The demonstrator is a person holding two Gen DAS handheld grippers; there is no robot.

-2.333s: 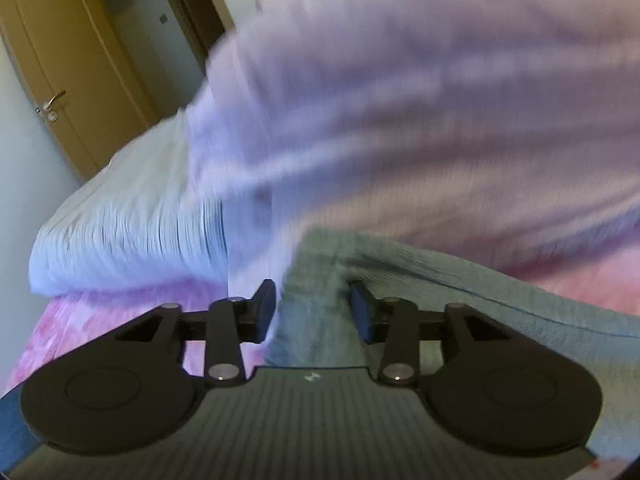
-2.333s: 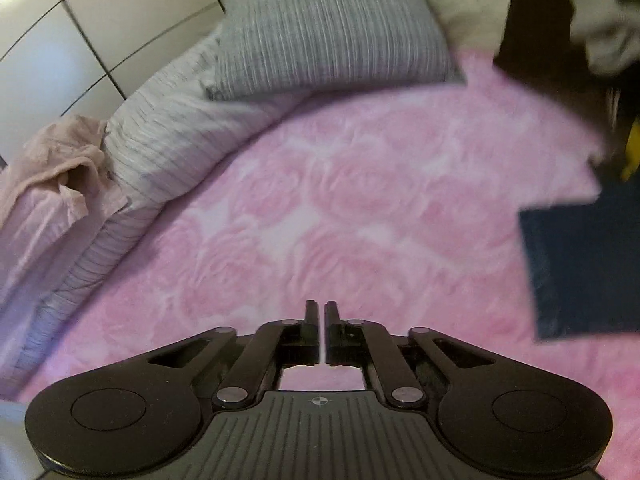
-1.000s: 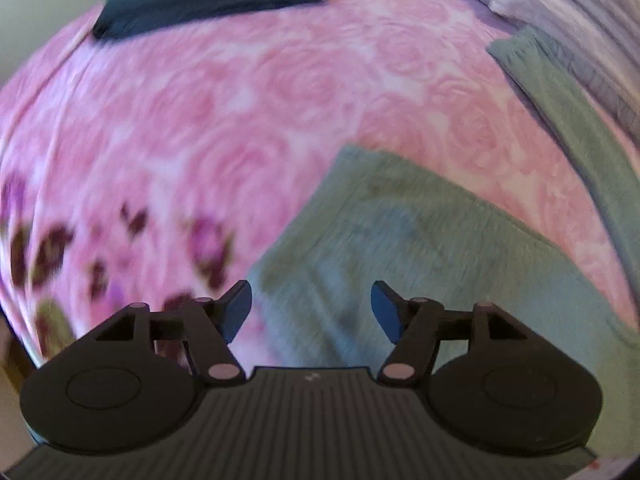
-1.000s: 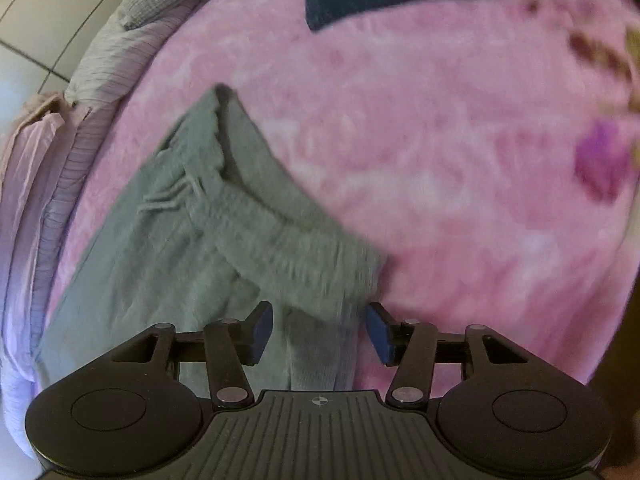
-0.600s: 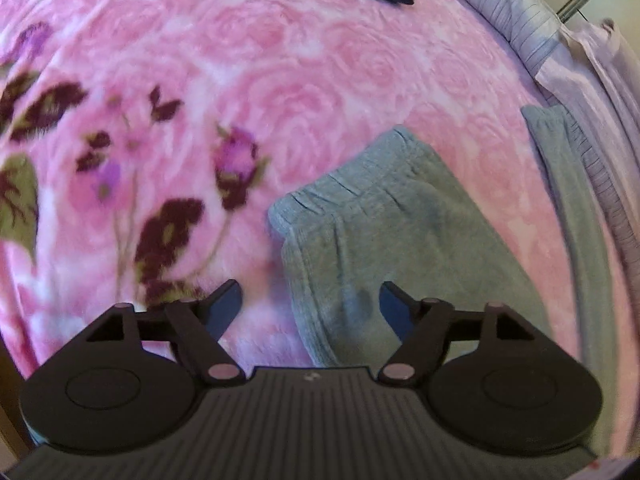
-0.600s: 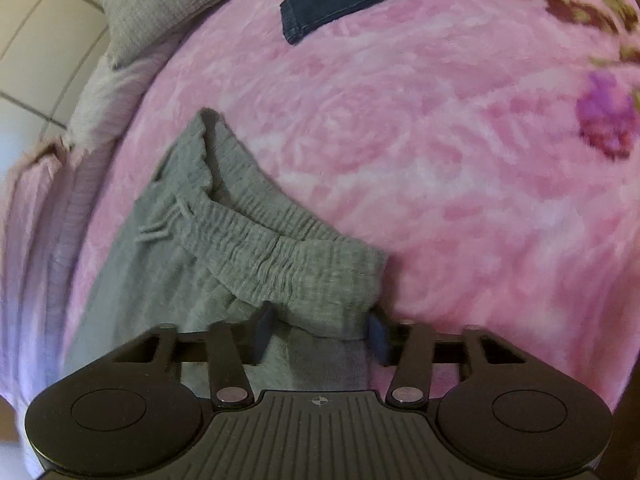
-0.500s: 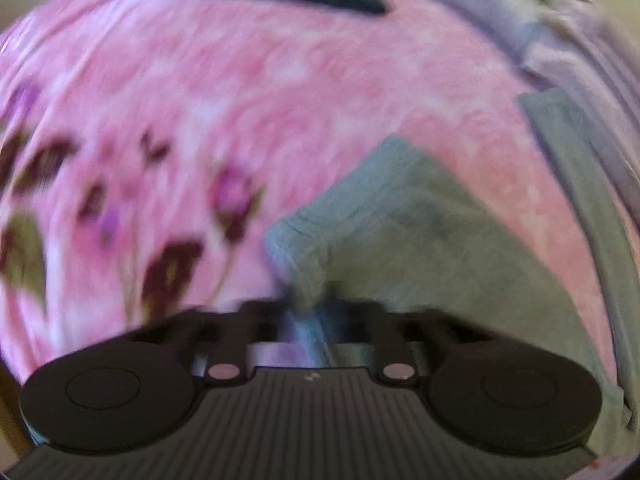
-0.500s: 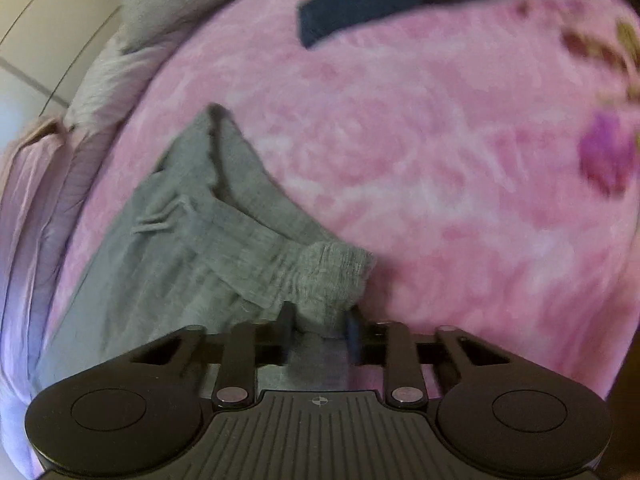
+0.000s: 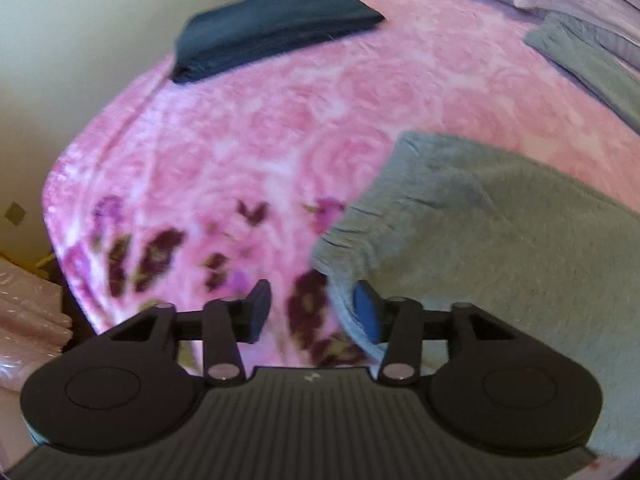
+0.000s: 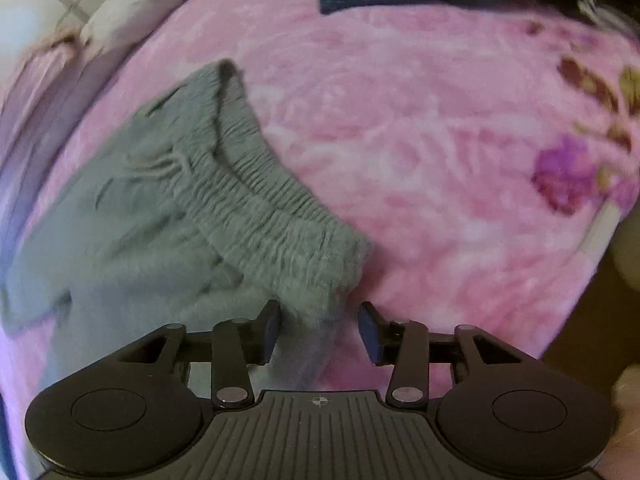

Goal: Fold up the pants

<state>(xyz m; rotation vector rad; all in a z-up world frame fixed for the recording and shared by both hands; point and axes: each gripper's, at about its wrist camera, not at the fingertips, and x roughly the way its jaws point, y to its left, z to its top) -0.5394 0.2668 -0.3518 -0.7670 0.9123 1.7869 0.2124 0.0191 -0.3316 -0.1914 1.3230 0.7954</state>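
Grey sweatpants (image 10: 168,184) lie spread on the pink floral blanket (image 9: 248,128) of the bed, not yet folded; the step looks like getting first grips on waistband and leg. Right tongs (image 10: 319,330) are wide open, a waistband corner (image 10: 320,264) between the jaws, unpinched. Left tongs (image 9: 313,312) are also wide open at a leg cuff (image 9: 348,240), fabric edge brushing the right pad, nothing held. Next move probably needs both closing on cloth before lifting. Folded dark jeans (image 9: 272,32) lie well apart.
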